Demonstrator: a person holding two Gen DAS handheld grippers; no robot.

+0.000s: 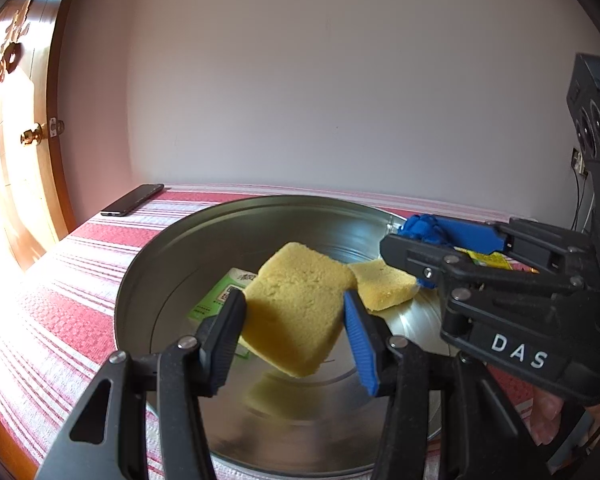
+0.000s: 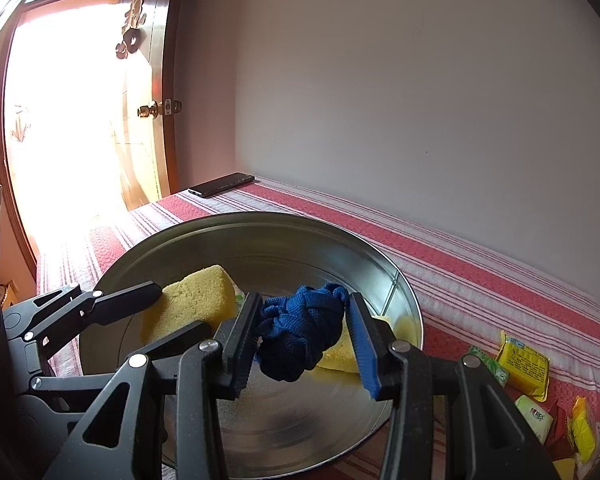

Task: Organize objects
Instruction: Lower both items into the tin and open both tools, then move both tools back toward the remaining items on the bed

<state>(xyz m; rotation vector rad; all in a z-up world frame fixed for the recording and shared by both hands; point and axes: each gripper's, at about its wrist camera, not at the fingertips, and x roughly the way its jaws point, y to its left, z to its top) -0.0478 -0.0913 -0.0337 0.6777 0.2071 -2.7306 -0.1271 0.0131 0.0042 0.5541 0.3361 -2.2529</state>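
The left gripper (image 1: 294, 322) pinches a yellow sponge (image 1: 300, 308) between its two fingers, one black and one blue. The sponge hangs in the air, tilted, over a big round metal pan (image 1: 172, 264). It does not touch the pan floor, and its yellow shine shows on the metal below it. Under and behind the sponge a green packet (image 1: 220, 292) lies flat in the pan. A second sponge (image 1: 384, 284) lies in the pan too, a bit to the right and farther back, near the pan's far side. The right gripper (image 2: 302, 334) pinches a blue knotted rope (image 2: 300, 332), a dark bundle squeezed tight between its fingers. The rope is also up in the air over the pan, right above the second sponge, which peeks out just below it. In the left wrist view the right gripper comes in from the right side with the rope at its tip, close to the pan's rim. The two grippers are near each other but do not touch. The pan sits on a red and white striped cloth (image 1: 60, 280). A black phone (image 1: 132, 199) lies on the cloth at the far corner, well apart from the pan. More small packets (image 2: 524, 368), yellow and green, lie on the cloth to the right of the pan. A wooden door (image 2: 144, 92) stands open behind, with bright light coming in.
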